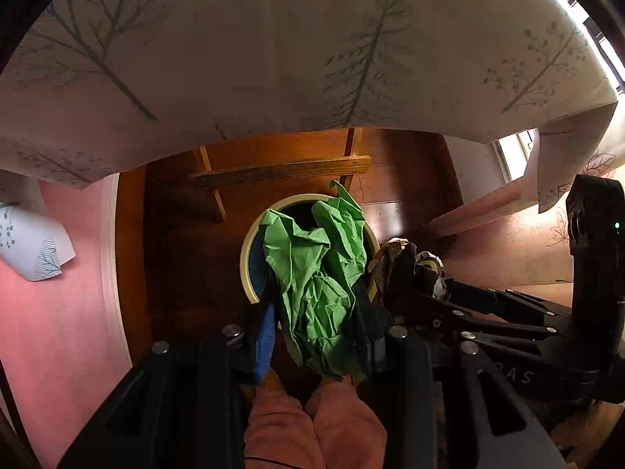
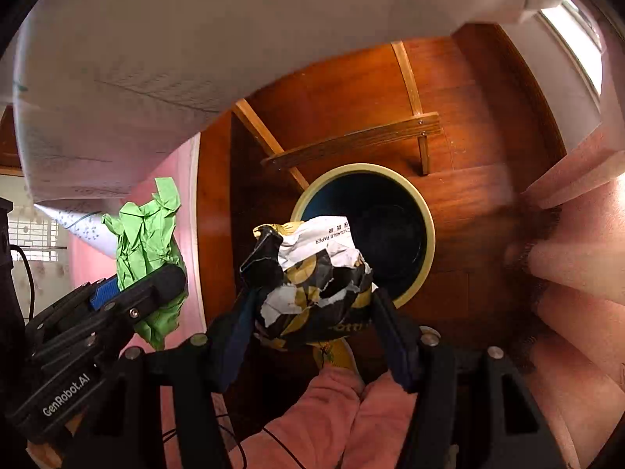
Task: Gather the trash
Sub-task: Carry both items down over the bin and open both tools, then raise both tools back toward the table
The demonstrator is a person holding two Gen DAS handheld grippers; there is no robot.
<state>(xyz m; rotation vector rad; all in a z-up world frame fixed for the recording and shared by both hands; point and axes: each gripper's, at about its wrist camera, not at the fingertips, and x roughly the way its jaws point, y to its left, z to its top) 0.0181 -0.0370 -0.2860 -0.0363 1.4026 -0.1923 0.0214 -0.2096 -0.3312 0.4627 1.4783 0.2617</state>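
Both grippers pointed steeply down over a round dark waste bin with a cream rim (image 2: 427, 230), standing on a dark brown wooden floor (image 2: 351, 90).

Left gripper (image 1: 316, 332): jaws narrow, clamped on a crumpled sheet of green paper (image 1: 316, 269), pinched between the blue-padded fingers (image 1: 265, 336). In the left wrist view the green paper hangs in front of the bin mouth and hides most of it; only the left arc of the rim and a sliver of the blue inside visible. Lower end of the paper lost in shadow between the fingers.

Right gripper (image 2: 312, 312): jaws fairly wide, closed on a crumpled black, white and gold paper wrapper (image 2: 316, 277). Wrapper held above the near-left edge of the bin, covering that part of the rim. Print on the white flap partly legible, the rest too creased to read. Bin interior dark; contents not discernible.

Pale tablecloth with a printed tree pattern (image 1: 273, 58) overhanging the top of both views, cutting off whatever lies above. Wooden furniture crosspiece (image 1: 281, 174) behind the bin, its upper part hidden under the cloth. Pink-clad knees (image 1: 312, 426) at the bottom edge, cropped by the frame. Pink surface at the right of the right wrist view blurred, not identifiable.
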